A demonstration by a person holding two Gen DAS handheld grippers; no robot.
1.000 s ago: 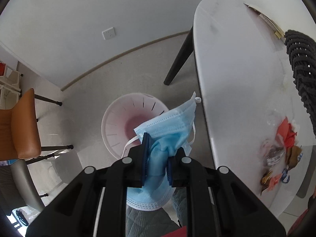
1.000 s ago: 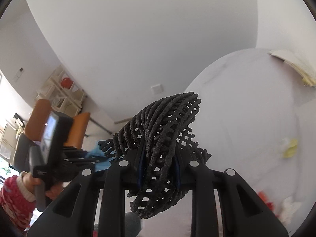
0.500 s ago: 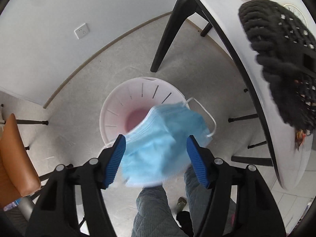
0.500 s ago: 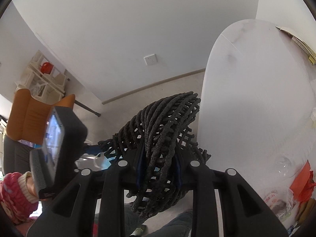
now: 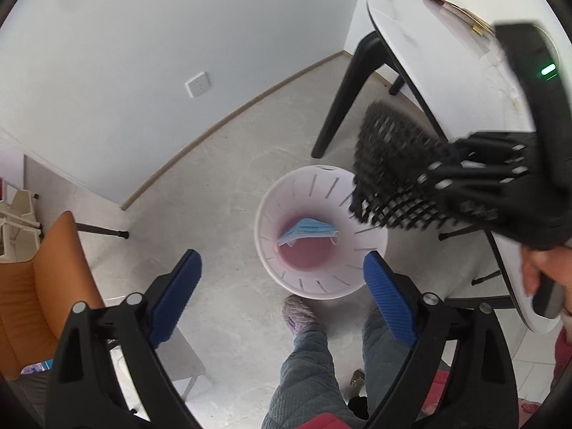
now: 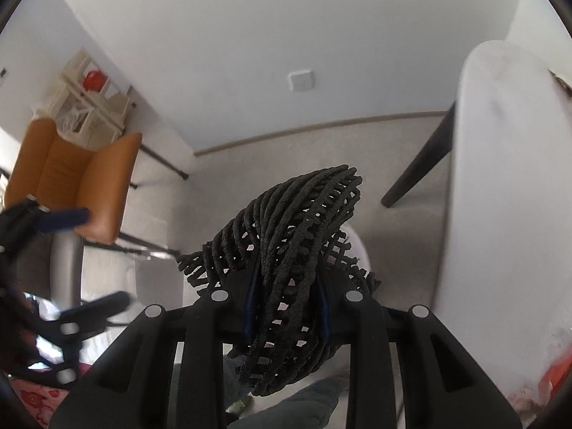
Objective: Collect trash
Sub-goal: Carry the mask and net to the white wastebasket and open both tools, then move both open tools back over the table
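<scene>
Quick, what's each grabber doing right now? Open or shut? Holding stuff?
Left gripper: open and empty; its jaws have just been opening, and the blue mask lies in the white bin.
Right gripper: shut on the black mesh net.

A plain white wall [image 5: 150, 35] carries a white socket plate [image 5: 197, 84] and meets the pale grey stone-look floor [image 5: 221, 164] along a beige skirting strip [image 5: 228, 116]. To one side stands an orange upholstered chair [image 6: 71, 168] on thin dark legs, with a white open shelf unit [image 6: 93, 100] holding something red behind it. On the other side the white bench [image 5: 422, 35], on slanted black legs [image 5: 343, 96], reaches toward the corner; the light is soft and even.
</scene>
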